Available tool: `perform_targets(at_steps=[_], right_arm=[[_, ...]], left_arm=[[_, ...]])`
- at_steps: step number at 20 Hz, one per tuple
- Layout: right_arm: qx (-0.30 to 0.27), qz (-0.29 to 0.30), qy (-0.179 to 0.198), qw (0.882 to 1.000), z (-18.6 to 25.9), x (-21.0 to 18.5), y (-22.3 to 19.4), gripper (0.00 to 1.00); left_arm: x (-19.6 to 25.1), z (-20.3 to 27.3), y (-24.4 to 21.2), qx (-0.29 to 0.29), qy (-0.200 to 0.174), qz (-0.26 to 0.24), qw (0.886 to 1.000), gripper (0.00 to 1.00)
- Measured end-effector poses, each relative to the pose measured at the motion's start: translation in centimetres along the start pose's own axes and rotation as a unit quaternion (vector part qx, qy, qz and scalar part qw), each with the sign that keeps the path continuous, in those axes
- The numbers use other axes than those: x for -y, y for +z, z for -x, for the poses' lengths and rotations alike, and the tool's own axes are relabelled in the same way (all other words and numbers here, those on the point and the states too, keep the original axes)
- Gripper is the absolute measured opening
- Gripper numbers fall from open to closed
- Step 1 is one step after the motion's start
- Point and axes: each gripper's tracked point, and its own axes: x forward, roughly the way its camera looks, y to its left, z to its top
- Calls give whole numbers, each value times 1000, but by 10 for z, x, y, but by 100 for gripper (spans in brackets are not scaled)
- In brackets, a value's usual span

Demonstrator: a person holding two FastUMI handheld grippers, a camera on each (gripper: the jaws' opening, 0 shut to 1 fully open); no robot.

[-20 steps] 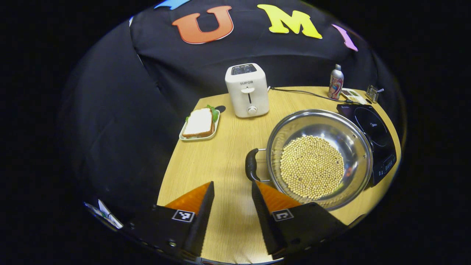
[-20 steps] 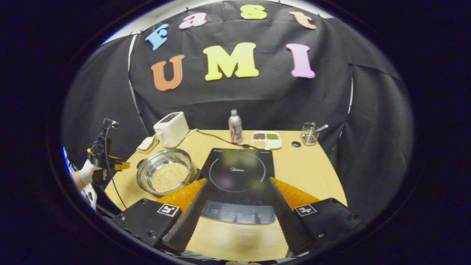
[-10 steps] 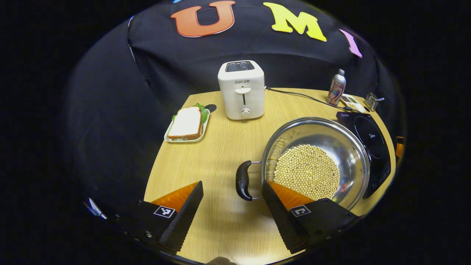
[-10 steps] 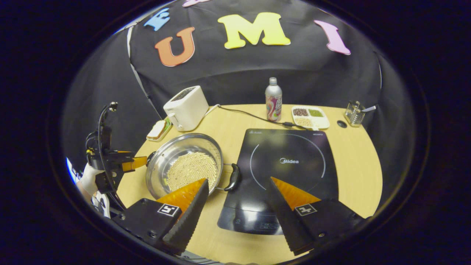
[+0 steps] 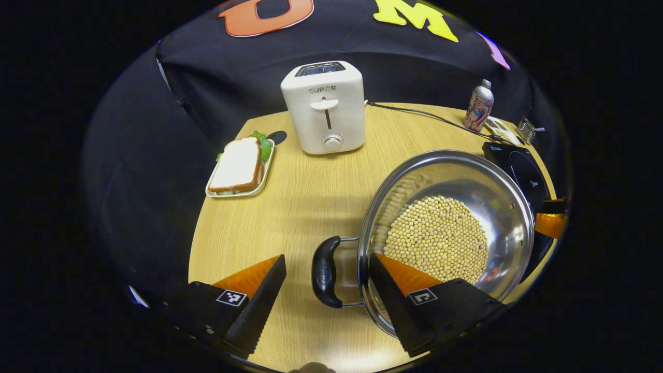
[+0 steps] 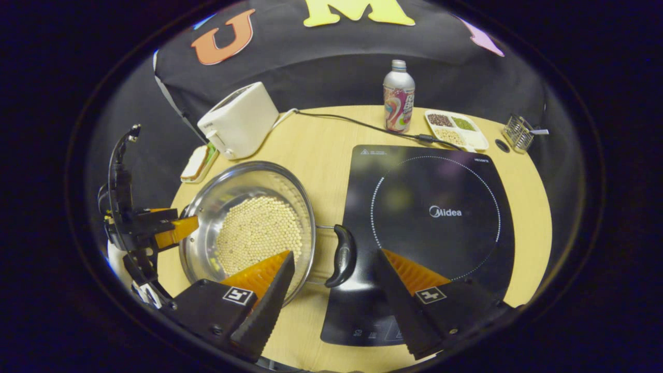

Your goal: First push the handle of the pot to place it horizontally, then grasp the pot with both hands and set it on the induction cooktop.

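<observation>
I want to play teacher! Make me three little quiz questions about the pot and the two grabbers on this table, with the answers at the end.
1. True or false: the pot already sits on the induction cooktop.
2. What fills the bottom of the pot? A) small pale beans B) water C) bread
3. Fill in: each pot handle lies between the open fingers of a ____.

Key
1. False. It stands on the table beside the cooktop.
2. A.
3. Gripper. The left gripper brackets one handle, and the right gripper brackets the other handle; neither has closed.
</observation>
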Motion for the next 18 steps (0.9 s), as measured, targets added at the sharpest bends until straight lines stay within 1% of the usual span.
perform_targets(at_steps=[1, 2, 3, 5, 6, 8, 9, 10, 13, 14, 15, 16, 17, 18], right_arm=[[-7, -4, -1, 1000, -4, 0, -1, 99], [-16, -8, 0, 1000, -9, -1, -1, 95], [-21, -10, -1, 1000, -14, -1, -1, 94], [-33, -7, -2, 999, -20, -1, -2, 92], [-39, -7, -2, 999, -21, -3, -5, 96], [-38, -5, -9, 999, -24, -2, -2, 95], [-37, 2, -13, 999, -24, -3, 1, 95], [-44, 10, -16, 999, -26, -3, 0, 95], [-55, 24, -31, 998, -29, -4, 2, 94], [-60, 28, -44, 997, -31, -2, 2, 88], [-64, 32, -54, 996, -31, -1, 2, 88], [-68, 37, -59, 995, -33, -2, 3, 90], [-70, 41, -61, 995, -32, -3, 4, 83], [-70, 42, -62, 995, -34, -2, 4, 82]], left_arm=[[0, -3, -2, -7, -3, 3, 1000, 97], [1, -6, -3, -17, -10, 5, 1000, 97], [4, -8, -5, -27, -18, 6, 999, 97], [4, -11, -6, -38, -21, -1, 999, 97], [6, -13, -4, -41, -29, -2, 999, 97], [11, -16, -3, -48, -34, -7, 998, 90], [12, -18, -4, -53, -35, -10, 998, 83], [14, -20, -5, -59, -35, -13, 998, 80], [17, -26, -5, -70, -36, -19, 997, 76], [17, -26, -4, -73, -37, -20, 996, 76], [18, -26, -5, -77, -40, -20, 996, 76], [18, -26, -5, -82, -45, -20, 995, 76], [18, -26, -6, -85, -48, -14, 995, 75], [19, -25, -7, -90, -53, -9, 995, 75]])
